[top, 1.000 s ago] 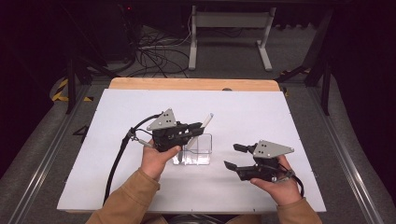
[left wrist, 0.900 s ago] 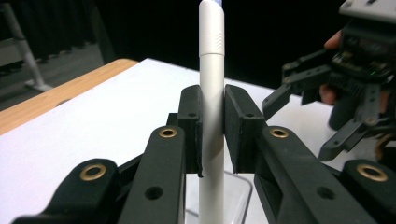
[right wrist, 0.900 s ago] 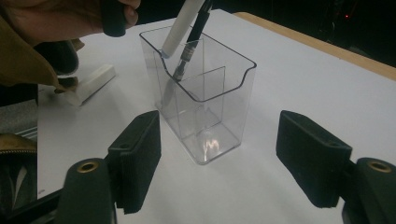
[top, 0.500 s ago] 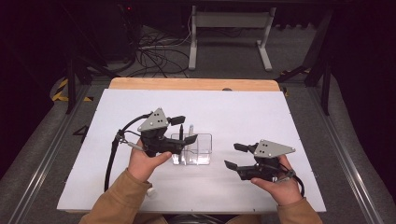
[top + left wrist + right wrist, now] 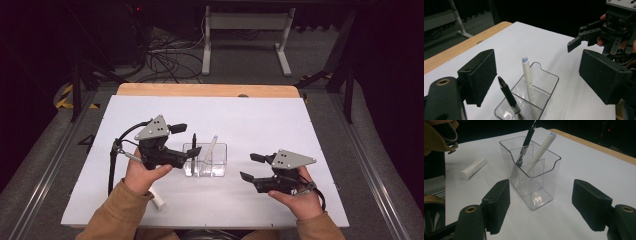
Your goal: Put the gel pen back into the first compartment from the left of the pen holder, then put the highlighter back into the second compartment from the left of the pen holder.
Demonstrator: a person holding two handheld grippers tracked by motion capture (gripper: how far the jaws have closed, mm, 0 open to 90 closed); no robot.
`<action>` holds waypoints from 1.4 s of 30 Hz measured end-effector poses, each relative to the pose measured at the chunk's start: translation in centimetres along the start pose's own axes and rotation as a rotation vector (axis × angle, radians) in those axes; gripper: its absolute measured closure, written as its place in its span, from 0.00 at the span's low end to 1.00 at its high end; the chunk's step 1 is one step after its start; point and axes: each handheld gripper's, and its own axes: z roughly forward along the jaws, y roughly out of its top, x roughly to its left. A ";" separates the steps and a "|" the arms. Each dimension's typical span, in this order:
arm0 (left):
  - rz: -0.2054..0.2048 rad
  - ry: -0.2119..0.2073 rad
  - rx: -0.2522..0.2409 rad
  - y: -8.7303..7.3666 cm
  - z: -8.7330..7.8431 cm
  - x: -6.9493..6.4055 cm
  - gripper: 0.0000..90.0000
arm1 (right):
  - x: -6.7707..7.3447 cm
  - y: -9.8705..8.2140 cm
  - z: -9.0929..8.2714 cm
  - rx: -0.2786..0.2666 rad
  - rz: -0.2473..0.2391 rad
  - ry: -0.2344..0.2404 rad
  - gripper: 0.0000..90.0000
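From above, the left hand-held gripper (image 5: 190,140), whose jaws have just been opening, hangs empty beside the black pen (image 5: 194,146) in the clear holder (image 5: 218,169). In its own view, nothing sits between its pads. The right hand-held gripper (image 5: 541,205) gapes, facing the holder.

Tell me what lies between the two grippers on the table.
In the high view, the clear pen holder stands between the left gripper and the right gripper, holding a black pen and a white pen; bare white tabletop surrounds it.

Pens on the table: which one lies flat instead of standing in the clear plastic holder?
The white capped pen beside the sleeve; the other two stand in the holder.
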 end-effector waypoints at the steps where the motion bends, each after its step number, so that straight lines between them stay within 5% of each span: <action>1: -0.003 0.000 -0.001 0.0 -0.1 0.0 0.17 | 0.0 0.0 0.0 0.000 0.000 0.000 0.35; 10: -0.013 -0.034 0.006 0.0 -1.2 0.1 0.17 | 0.4 0.1 0.2 0.001 -0.001 0.006 0.35; 19: -0.009 -0.024 0.027 -0.5 -2.7 0.1 0.16 | 0.8 0.4 0.6 0.004 0.005 0.009 0.36; 30: -0.041 0.021 0.024 -1.9 -5.4 1.1 0.17 | 1.9 1.0 1.6 0.019 0.008 0.022 0.40; 42: -0.068 0.055 0.024 -2.8 -7.0 1.7 0.18 | 3.5 2.2 4.3 0.033 0.003 0.099 0.41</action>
